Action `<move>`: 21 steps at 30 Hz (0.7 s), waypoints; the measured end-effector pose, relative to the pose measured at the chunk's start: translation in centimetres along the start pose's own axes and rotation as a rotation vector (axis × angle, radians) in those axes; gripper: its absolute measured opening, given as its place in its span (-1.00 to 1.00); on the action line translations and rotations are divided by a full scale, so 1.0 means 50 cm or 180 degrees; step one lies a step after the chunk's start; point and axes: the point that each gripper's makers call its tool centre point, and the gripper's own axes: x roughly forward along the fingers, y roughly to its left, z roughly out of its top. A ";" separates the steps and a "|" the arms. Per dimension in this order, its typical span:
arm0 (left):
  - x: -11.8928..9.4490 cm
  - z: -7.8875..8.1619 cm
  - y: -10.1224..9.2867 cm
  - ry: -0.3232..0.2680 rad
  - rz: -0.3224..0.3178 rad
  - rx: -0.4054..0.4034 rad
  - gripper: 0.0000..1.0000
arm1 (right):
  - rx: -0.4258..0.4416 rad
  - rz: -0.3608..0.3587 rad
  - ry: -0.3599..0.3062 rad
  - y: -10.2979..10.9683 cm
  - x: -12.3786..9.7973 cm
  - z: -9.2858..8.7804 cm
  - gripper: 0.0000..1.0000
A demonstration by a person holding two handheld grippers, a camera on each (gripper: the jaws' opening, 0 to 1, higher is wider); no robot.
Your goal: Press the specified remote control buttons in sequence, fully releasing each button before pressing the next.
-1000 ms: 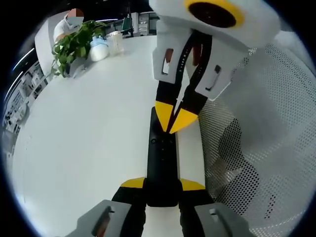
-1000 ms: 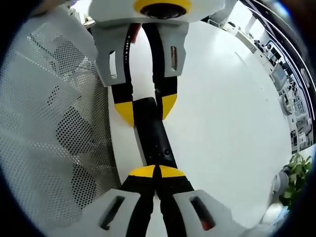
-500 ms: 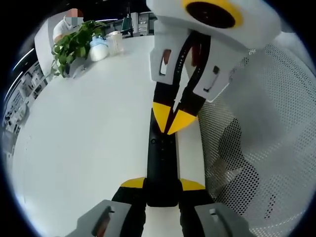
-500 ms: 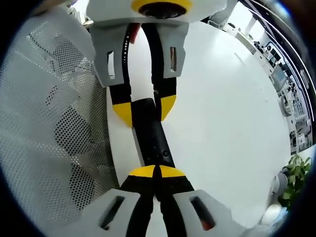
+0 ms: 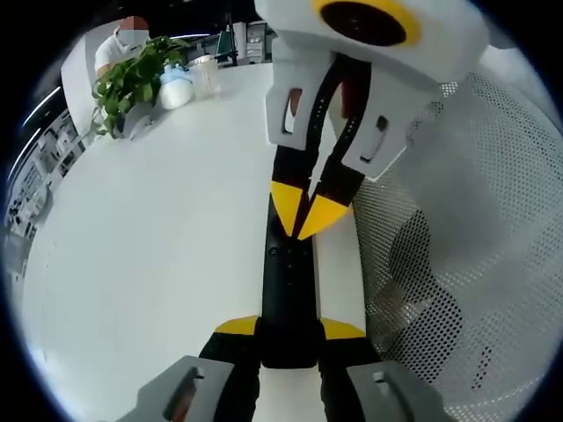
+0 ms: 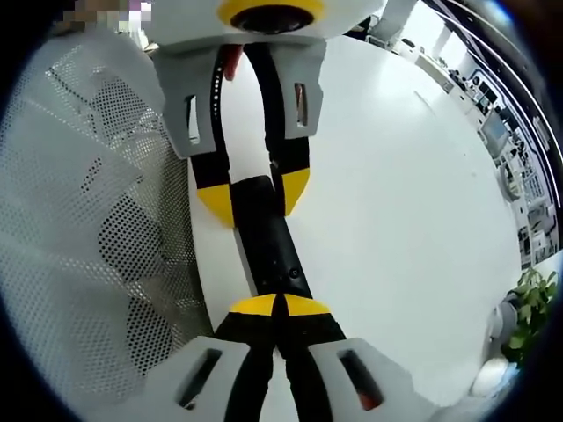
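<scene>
Left gripper [image 5: 288,327], right gripper [image 6: 278,306]: 2 black jaws each, yellow tips, grey housings.

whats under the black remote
The remote lies on a white table, near its edge. The left gripper clamps its near end, and the shut right gripper tips cover the buttons beneath them.

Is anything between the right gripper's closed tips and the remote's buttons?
Nothing visible. The right gripper has its jaws shut and its tips sit right over the black remote, which the left gripper clamps at the other end on the white table.
</scene>
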 end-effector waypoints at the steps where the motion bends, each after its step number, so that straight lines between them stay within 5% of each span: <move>1: 0.000 0.000 0.000 0.0000 -0.0002 0.0000 -0.52 | 0.0005 0.0001 -0.0002 0.000 0.000 0.000 -1.00; 21: 0.000 0.000 0.001 0.0014 0.0002 0.0013 -0.52 | 0.0306 0.0110 -0.0112 -0.003 -0.002 0.000 -1.00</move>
